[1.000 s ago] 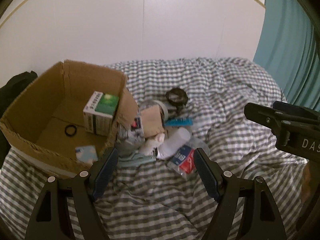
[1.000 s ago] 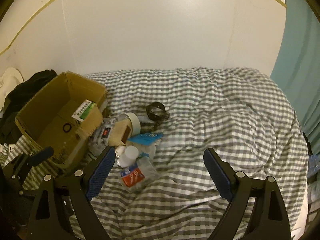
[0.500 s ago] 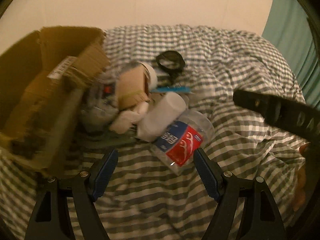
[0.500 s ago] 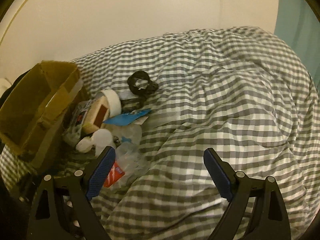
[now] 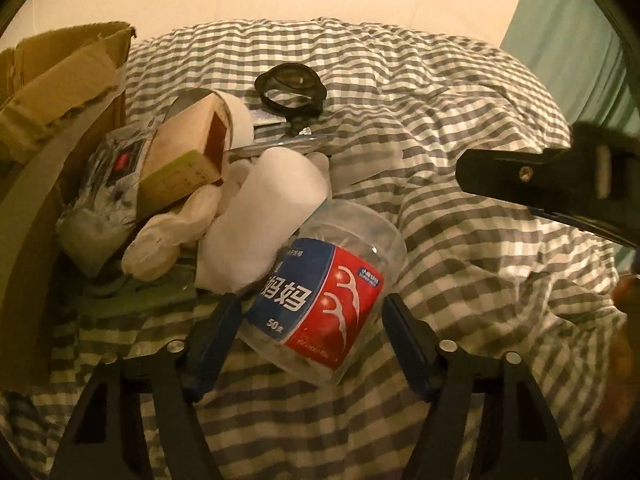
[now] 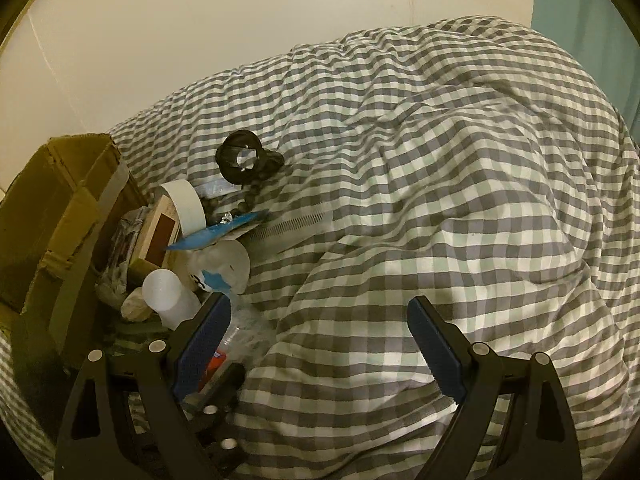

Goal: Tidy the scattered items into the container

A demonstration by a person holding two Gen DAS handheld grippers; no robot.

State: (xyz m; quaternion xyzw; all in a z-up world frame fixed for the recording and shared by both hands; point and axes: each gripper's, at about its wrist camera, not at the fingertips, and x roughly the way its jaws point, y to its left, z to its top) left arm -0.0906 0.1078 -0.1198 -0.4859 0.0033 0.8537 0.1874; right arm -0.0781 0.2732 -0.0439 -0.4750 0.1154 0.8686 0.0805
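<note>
A pile of items lies on the checked bed beside a cardboard box (image 5: 60, 76). In the left wrist view my left gripper (image 5: 312, 336) is open, its jaws either side of a clear floss-pick jar with a red and blue label (image 5: 320, 300). A white bottle (image 5: 268, 220) leans on the jar. Behind are a tan carton (image 5: 184, 160), a foil packet (image 5: 108, 176) and a black magnifier (image 5: 290, 86). My right gripper (image 6: 320, 344) is open and empty over the bedding, right of the pile; the box (image 6: 52, 216) is at its left.
A white tape roll (image 6: 186, 204), a blue card (image 6: 216, 232) and a clear comb (image 6: 296, 224) lie in the pile. A teal curtain (image 5: 580, 40) hangs at the right. The wall stands behind the bed. The right gripper's finger (image 5: 552, 184) crosses the left wrist view.
My left gripper has moved forward and down to the pile, so the jar now sits between its jaws. My right gripper has swung closer, with the box at its far left.
</note>
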